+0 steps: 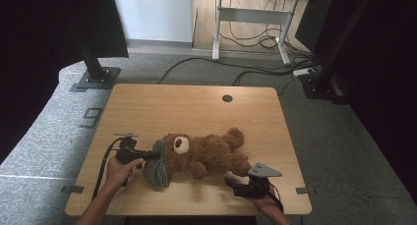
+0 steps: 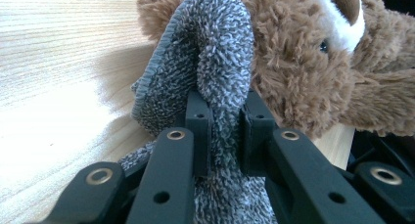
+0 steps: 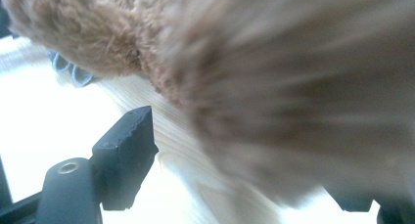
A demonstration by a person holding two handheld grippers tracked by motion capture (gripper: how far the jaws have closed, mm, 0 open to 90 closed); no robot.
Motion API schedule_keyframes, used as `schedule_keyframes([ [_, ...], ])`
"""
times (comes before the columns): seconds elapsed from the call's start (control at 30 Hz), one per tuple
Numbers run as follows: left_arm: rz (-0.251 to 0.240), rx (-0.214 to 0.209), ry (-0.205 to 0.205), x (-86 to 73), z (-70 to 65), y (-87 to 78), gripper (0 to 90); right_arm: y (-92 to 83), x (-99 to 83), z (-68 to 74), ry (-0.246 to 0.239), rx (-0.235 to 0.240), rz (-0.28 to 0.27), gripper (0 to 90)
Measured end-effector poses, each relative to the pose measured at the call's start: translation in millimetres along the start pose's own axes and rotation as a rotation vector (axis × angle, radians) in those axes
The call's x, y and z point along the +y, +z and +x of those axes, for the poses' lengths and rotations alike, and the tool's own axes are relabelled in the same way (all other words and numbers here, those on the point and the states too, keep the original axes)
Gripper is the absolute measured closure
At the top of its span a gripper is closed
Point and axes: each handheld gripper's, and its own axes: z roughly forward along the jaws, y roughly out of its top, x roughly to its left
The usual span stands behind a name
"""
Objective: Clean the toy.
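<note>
Teddy bear (image 1: 206, 154) lay on its back mid wooden table (image 1: 196, 107), grey terry hat (image 1: 157, 170) at its head, apparently only partly on. Left gripper (image 2: 225, 131) pinched hat fabric. Right gripper (image 1: 235, 182) jaws spread, near bear's leg, touching nothing. Hat fitting remained. Grey carpet, cables, desk beyond.
</note>
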Motion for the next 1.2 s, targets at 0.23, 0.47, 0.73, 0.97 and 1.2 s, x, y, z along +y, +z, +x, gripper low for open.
schedule_keyframes([
  [0.23, -0.012, 0.005, 0.003, 0.7, -1.4, -1.8, 77.3, -29.2, -0.1, -11.9, 0.056, -0.033, -0.083, 21.5],
  [0.47, -0.02, 0.014, 0.008, 0.5, -2.7, -3.4, 78.0, -43.3, 19.1, -16.1, 0.03, -0.061, -0.151, 21.3],
  [0.73, -0.017, 0.015, 0.01, 0.3, -2.2, -3.0, 78.1, -51.5, 41.1, -23.7, 0.018, -0.086, -0.194, 21.1],
  [0.97, -0.017, 0.017, 0.007, -0.3, -1.8, -3.4, 78.0, -25.4, 70.8, -19.4, -0.036, -0.056, -0.154, 22.1],
  [1.2, -0.017, 0.021, 0.001, -2.6, -0.1, -3.7, 78.0, 13.6, 78.8, -14.9, -0.033, -0.031, -0.081, 25.0],
])
